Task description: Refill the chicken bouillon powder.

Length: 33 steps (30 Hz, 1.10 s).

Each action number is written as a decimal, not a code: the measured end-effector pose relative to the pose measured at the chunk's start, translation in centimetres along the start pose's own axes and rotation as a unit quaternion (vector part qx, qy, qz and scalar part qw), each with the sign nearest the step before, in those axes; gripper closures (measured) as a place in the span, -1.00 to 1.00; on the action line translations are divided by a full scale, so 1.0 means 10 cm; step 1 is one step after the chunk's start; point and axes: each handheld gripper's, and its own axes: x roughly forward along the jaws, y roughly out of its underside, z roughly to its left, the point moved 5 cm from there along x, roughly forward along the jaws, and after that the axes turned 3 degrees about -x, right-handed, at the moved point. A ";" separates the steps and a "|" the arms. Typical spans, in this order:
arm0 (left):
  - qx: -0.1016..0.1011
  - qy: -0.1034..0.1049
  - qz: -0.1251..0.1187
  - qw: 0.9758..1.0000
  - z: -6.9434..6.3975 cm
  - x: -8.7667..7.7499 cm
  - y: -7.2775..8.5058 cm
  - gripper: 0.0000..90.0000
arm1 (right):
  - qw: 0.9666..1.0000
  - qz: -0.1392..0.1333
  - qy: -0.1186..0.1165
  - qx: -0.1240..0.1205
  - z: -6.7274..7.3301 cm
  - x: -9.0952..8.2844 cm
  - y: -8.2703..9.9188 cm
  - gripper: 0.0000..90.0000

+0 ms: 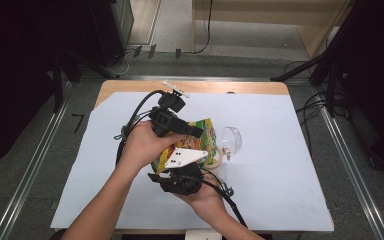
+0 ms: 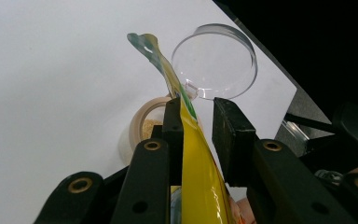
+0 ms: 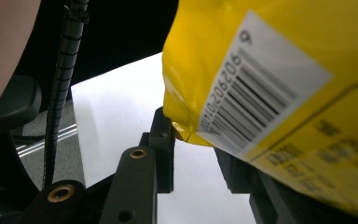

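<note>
A yellow snack bag [image 1: 207,135] hangs tilted above the white sheet, between both hands. My left gripper [image 1: 196,132] comes in from the upper left and is shut on the bag's top part. In the left gripper view the bag [image 2: 200,177] fills the space between the jaws, and its sealed edge sticks out past my left gripper [image 2: 198,116]. My right gripper [image 1: 177,167] holds the bag from below. In the right gripper view the barcode end of the bag [image 3: 270,56] sits between the tips of my right gripper [image 3: 196,140], hiding most of the right jaw.
A clear round dish [image 1: 232,137] lies on the sheet to the right of the bag; it also shows beyond the left jaws [image 2: 214,60]. A small beige cup [image 1: 216,160] with crumbs stands under the bag's edge. The white sheet [image 1: 280,175] covers the wooden table [image 1: 130,86].
</note>
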 end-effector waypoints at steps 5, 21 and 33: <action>0.000 0.000 0.000 1.000 0.00 0.00 0.00 0.68 | 1.000 0.000 0.000 0.000 0.00 0.01 0.00 0.58; 0.002 -0.012 -0.012 1.000 0.00 -0.07 0.03 0.68 | 1.000 -0.001 -0.004 -0.008 0.02 0.03 -0.03 0.58; 0.000 -0.022 -0.021 1.000 0.04 -0.12 0.07 0.69 | 1.000 0.001 -0.012 -0.019 0.03 0.08 -0.05 0.58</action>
